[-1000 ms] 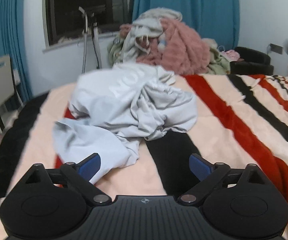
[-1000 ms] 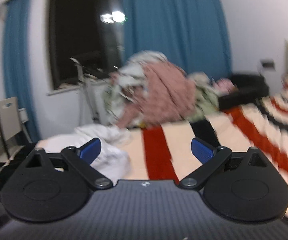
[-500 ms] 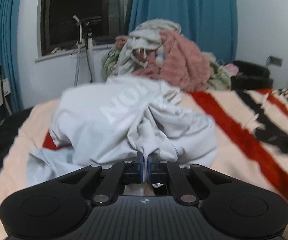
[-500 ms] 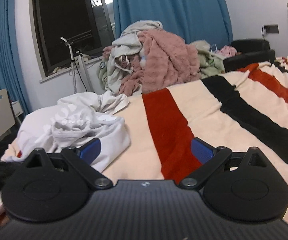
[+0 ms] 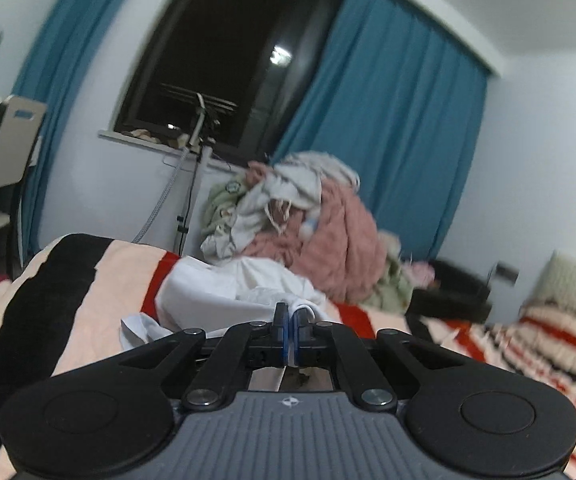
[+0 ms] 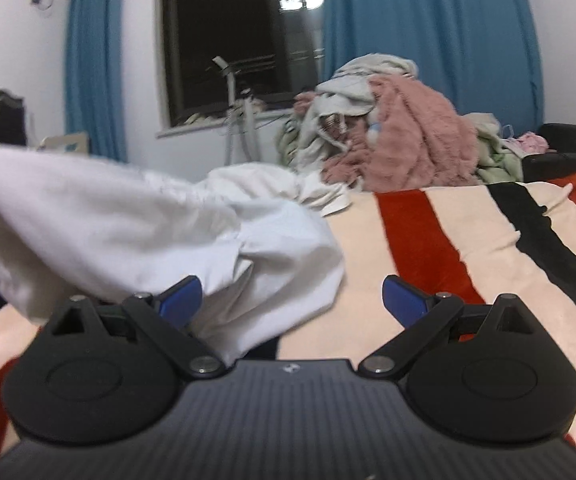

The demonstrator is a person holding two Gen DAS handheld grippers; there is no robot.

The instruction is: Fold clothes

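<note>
The left hand-held gripper (image 5: 289, 330) was clamped on a fold of the white garment (image 5: 224, 292), which lay crumpled just ahead of it on the bed's striped blanket (image 5: 100, 280). The right hand-held gripper (image 6: 291, 300) stood wide open, its 2 blue pads (image 6: 178, 300) apart, with a raised part of the garment (image 6: 136, 232) reaching in beside its left pad. Beyond both, a heap of clothes (image 6: 399, 140) sat at the bed's far edge, below a dark window (image 6: 228, 40) flanked by blue curtains (image 6: 427, 20). A chair (image 5: 8, 152) stood far left of the left hand-held gripper.
</note>
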